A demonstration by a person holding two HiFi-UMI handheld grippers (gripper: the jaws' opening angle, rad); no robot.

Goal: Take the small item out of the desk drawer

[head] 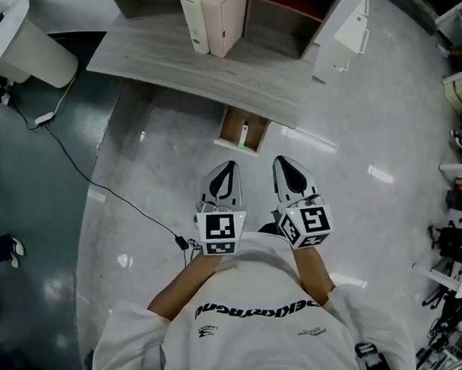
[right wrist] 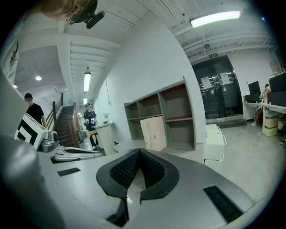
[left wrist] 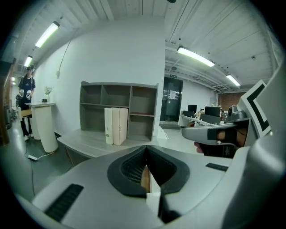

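Observation:
In the head view the open wooden drawer sticks out from under the grey desk. A small white item with a green end lies inside it. My left gripper and right gripper are held side by side close to my body, short of the drawer and above the floor. Both point toward it, shut and with nothing between the jaws. The left gripper view has its jaws meeting, with a brown sliver of drawer behind them. In the right gripper view the jaws are closed too.
Two white binders stand on the desk in front of a grey shelf unit. A white round pedestal stands at the left, and a black cable runs across the floor. A white low cabinet sits right of the desk.

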